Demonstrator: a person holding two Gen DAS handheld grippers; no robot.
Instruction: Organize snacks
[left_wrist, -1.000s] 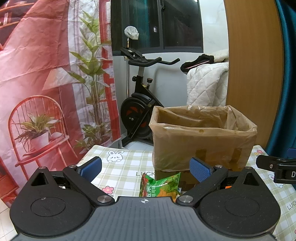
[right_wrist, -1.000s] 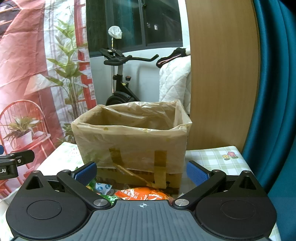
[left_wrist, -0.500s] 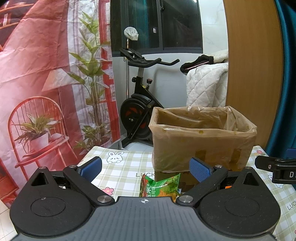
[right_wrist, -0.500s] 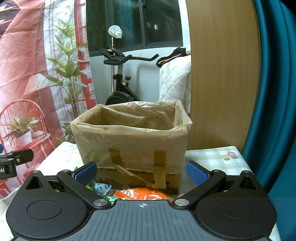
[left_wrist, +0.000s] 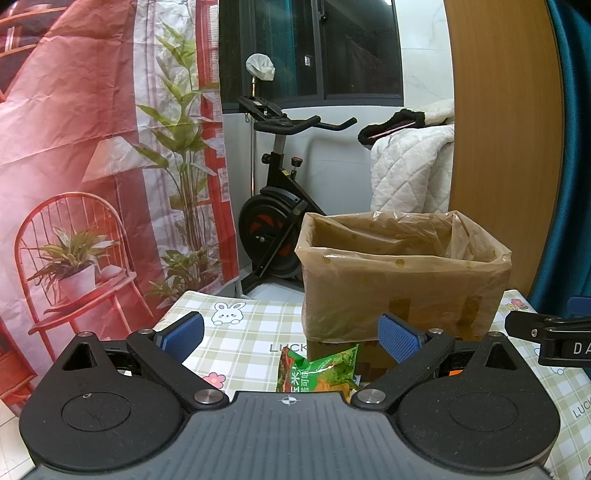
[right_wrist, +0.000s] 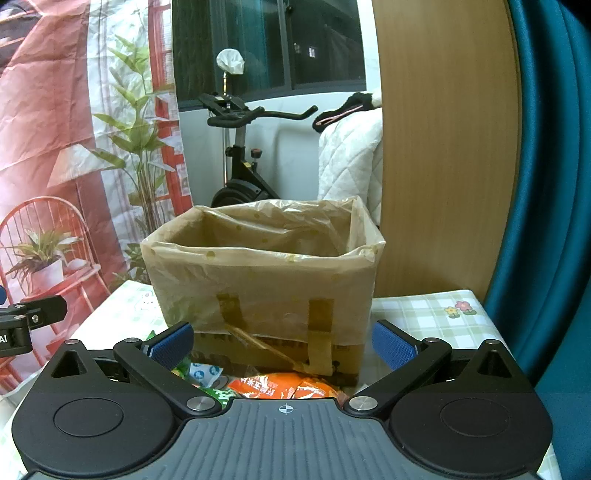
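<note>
A cardboard box lined with a tan plastic bag stands on the checked tablecloth; it also shows in the right wrist view. A green snack packet lies in front of the box, between my left gripper's open fingers. My left gripper is open and empty. In the right wrist view an orange snack packet and a green-and-white packet lie before the box. My right gripper is open and empty above them. Each gripper's tip shows at the edge of the other's view.
A wooden panel and a teal curtain stand behind and right of the box. An exercise bike and a red printed backdrop lie beyond the table's far edge.
</note>
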